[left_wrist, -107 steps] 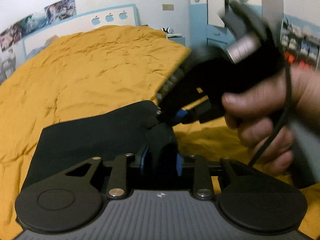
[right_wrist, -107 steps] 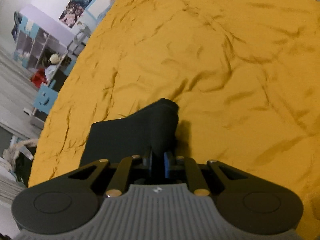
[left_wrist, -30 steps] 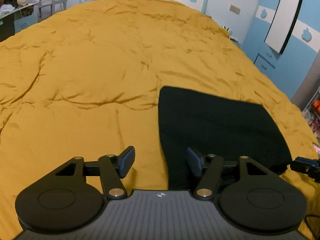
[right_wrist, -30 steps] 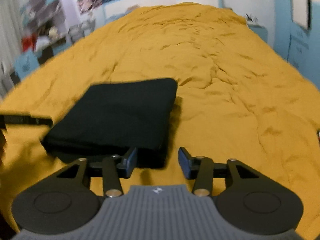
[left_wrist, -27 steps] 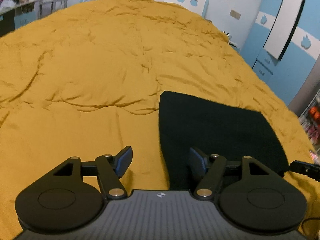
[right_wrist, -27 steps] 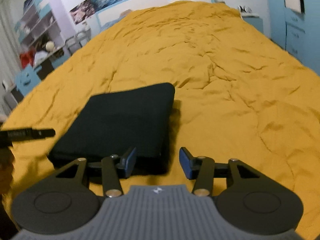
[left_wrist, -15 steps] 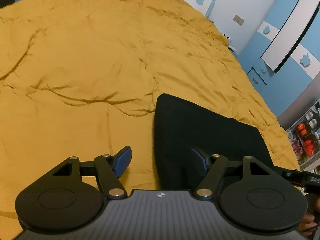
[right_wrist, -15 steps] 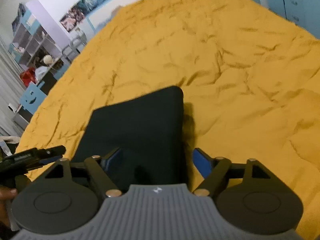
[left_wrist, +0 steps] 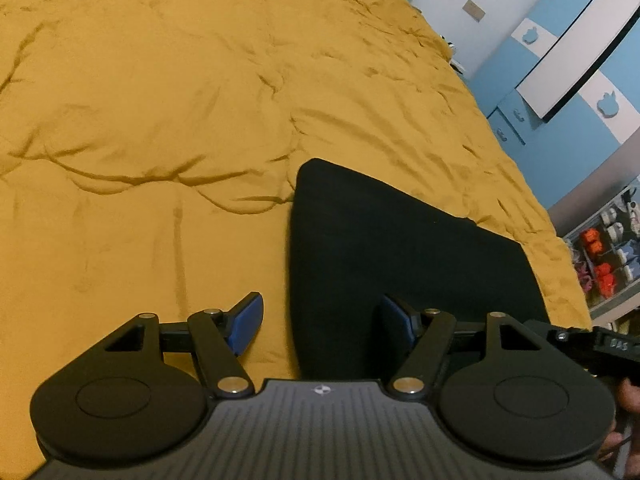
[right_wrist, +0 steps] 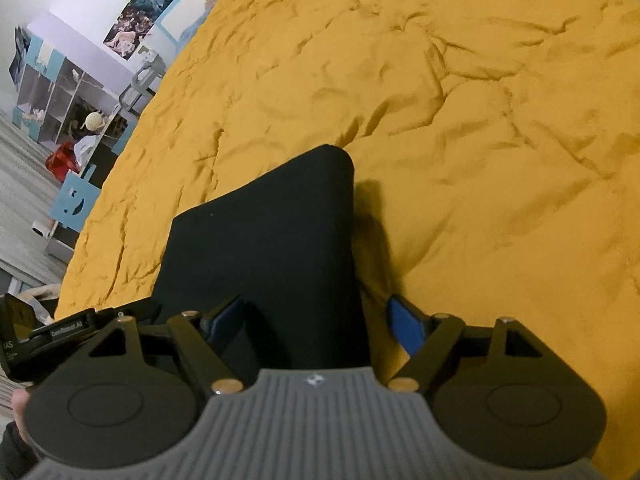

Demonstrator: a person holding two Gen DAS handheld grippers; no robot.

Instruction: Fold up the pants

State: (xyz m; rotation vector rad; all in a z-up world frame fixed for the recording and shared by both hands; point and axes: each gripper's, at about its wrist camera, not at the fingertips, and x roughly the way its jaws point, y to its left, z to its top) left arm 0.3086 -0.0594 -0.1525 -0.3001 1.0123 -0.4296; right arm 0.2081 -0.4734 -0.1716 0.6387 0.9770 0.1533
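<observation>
So the black pants (left_wrist: 400, 248) are folded into a flat rectangle on my yellow bedspread (left_wrist: 160, 120). My left gripper (left_wrist: 320, 320) is spread wide over their left edge, one blue pad on bare bedspread at 9 o'clock, the other over the fabric at 3, nothing pinched. My right gripper (right_wrist: 316, 320) just finished opening and straddles the right edge the same way, the pants running up toward 12 between the pads, not clamped. Blue wardrobe (left_wrist: 560, 92) sits at 2 o'clock.

Both wrist views look down, sharing the pants (left_wrist: 400, 256)
</observation>
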